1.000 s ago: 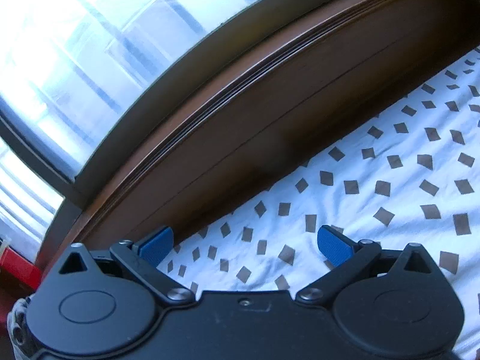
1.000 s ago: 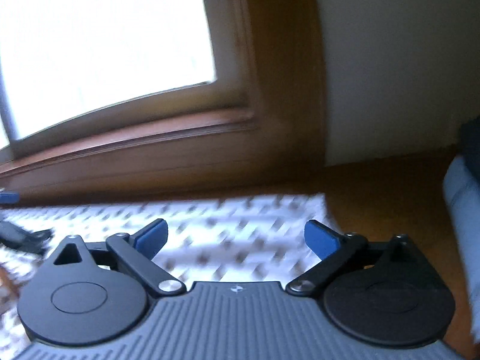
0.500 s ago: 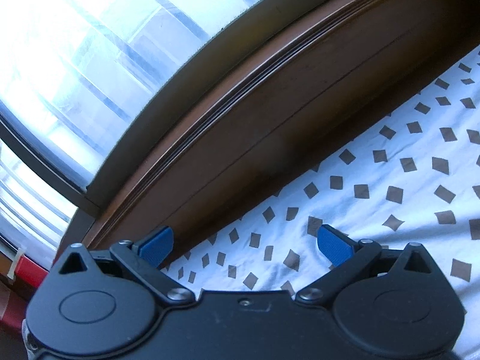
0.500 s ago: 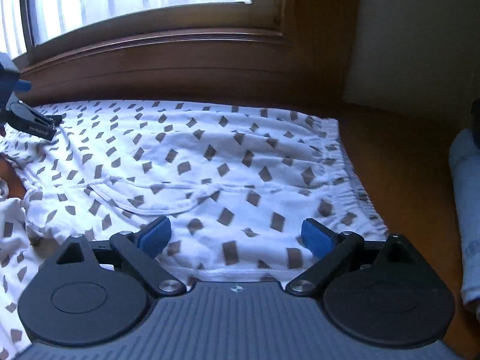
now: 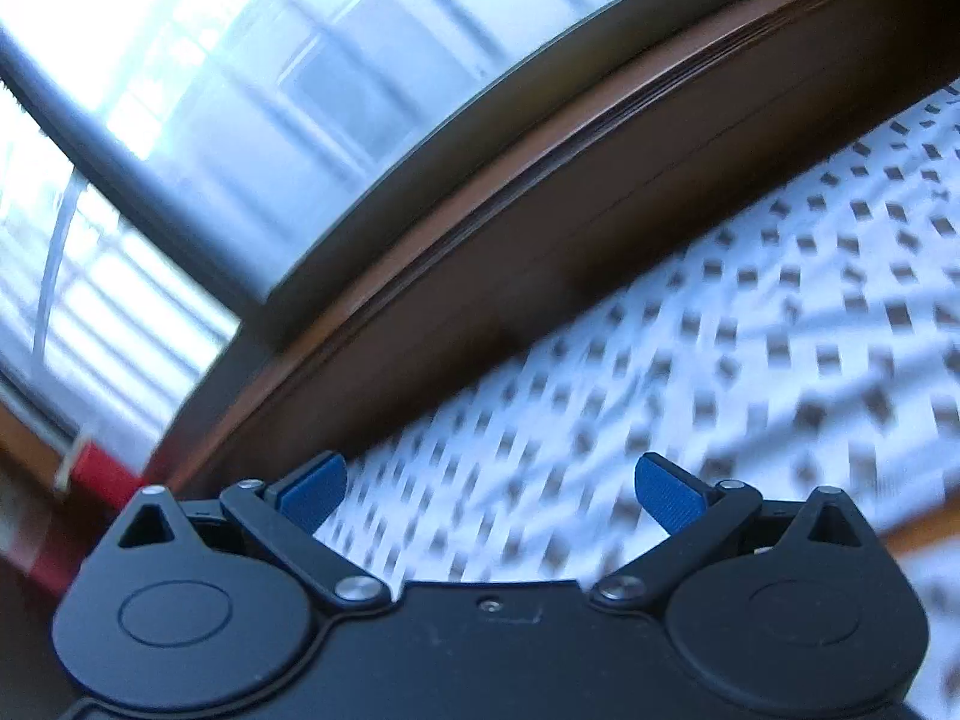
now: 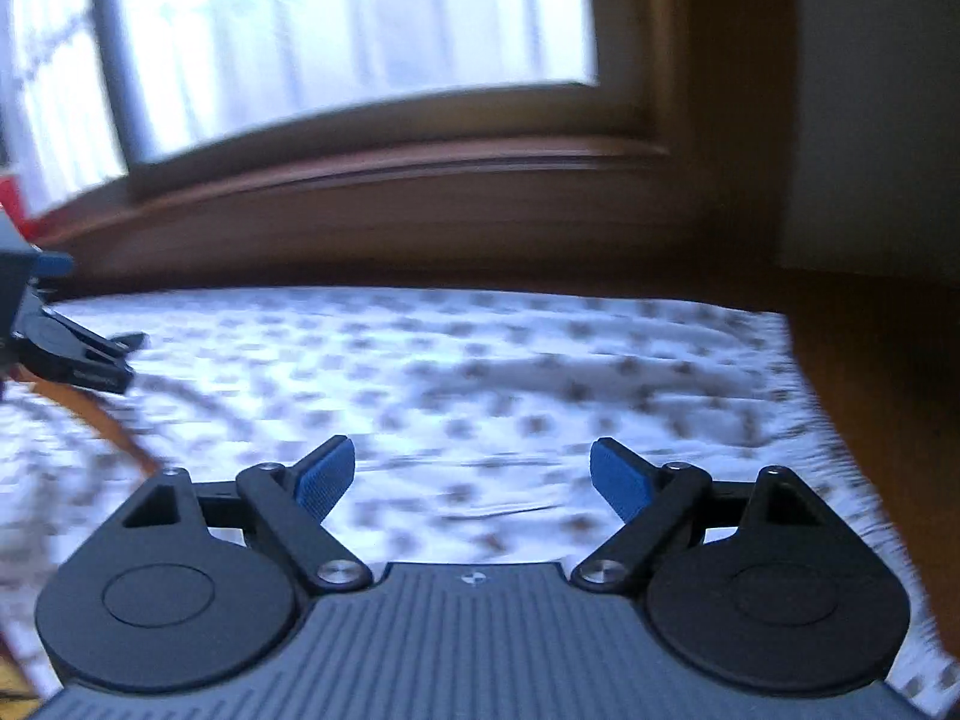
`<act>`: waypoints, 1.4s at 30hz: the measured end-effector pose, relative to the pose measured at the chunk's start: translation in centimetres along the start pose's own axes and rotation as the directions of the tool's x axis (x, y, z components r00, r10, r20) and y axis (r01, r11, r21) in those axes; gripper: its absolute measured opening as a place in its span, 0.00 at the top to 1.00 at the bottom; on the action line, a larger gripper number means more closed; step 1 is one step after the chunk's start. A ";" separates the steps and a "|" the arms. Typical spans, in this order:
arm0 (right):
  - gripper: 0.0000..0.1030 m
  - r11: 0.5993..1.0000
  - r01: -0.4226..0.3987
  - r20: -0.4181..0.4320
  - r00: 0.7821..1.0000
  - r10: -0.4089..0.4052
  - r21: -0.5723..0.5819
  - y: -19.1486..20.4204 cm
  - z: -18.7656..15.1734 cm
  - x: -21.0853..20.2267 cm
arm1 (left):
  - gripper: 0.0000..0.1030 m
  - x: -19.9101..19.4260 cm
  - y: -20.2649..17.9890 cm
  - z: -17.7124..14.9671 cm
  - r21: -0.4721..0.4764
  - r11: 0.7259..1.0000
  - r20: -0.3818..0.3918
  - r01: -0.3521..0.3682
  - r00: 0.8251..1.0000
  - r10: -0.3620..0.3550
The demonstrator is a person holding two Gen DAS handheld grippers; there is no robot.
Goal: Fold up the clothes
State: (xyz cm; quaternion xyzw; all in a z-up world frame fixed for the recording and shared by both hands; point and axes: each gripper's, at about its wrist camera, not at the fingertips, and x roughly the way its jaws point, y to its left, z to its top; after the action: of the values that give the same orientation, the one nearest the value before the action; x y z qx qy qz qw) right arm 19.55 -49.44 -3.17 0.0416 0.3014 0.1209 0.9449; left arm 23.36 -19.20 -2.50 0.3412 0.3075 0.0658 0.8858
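The spotted white garment (image 6: pixel 540 372) lies spread over the wooden table (image 6: pixel 888 396), its far edge along the window frame (image 5: pixel 540 228). No fold shows, so folding seems barely begun. Left gripper (image 5: pixel 491 489) and right gripper (image 6: pixel 472 474) hover with fingers apart, holding nothing.

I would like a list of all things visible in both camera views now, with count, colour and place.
patterned garment: one, white with brown squares, spread flat below the window
wooden surface: one, brown, under and right of the garment
window: one, bright, brown wooden frame, behind the garment
wall: one, pale, right of the window
red object: one, blurred, far left by the window frame
left gripper: one, black with blue pads, open above the garment
right gripper: one, black with blue pads, open above the garment
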 end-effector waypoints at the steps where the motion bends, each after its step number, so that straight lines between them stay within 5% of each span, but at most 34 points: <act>1: 0.14 0.999 -0.040 -0.007 0.999 0.040 -0.008 0.8 -0.3 -0.5 | 0.00 -0.5 0.4 -1.0 -0.005 1.000 -0.015 -0.006 1.000 0.006; 8: 0.14 0.946 -0.306 -0.113 0.942 0.317 0.109 4.9 -2.8 -1.8 | 0.00 0.2 1.0 -6.4 -0.010 1.000 -0.123 -0.018 0.992 0.017; 12: 0.14 0.964 -0.257 -0.188 0.946 0.265 0.066 8.0 -4.7 -0.4 | 0.00 -0.3 1.8 -8.0 -0.002 0.999 -0.124 -0.040 0.991 0.039; 18: 0.13 0.955 -0.296 -0.214 0.933 0.288 -0.005 12.4 -6.2 -0.9 | 0.00 -2.1 3.6 -12.2 0.000 0.995 -0.142 -0.101 0.985 0.100; 28: 0.13 0.985 -0.169 -0.148 0.975 0.163 -0.034 13.8 -8.4 -4.6 | 0.00 -4.2 3.6 -14.7 0.057 0.991 -0.106 -0.121 0.986 0.127; 32: 0.13 0.992 -0.112 -0.094 0.989 0.117 0.057 10.6 -7.7 -5.7 | 0.00 -4.0 4.3 -11.2 -0.017 0.998 -0.089 -0.061 0.994 0.059; 36: 0.13 0.986 -0.161 -0.080 0.983 0.165 0.048 9.4 -6.2 -4.2 | 0.00 -2.4 2.6 -5.9 -0.014 1.000 -0.042 -0.021 0.999 0.021; 42: 0.16 0.965 -0.195 -0.147 0.974 0.170 -0.175 11.1 -5.0 0.9 | 0.00 2.1 -2.3 0.6 0.070 0.998 -0.068 -0.002 0.998 0.007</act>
State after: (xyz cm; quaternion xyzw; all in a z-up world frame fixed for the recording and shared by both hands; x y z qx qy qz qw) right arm 15.08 -38.47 -6.08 -0.0283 0.3446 0.2379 0.9077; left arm 25.16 -20.59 -4.67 0.3701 0.3391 0.0685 0.8622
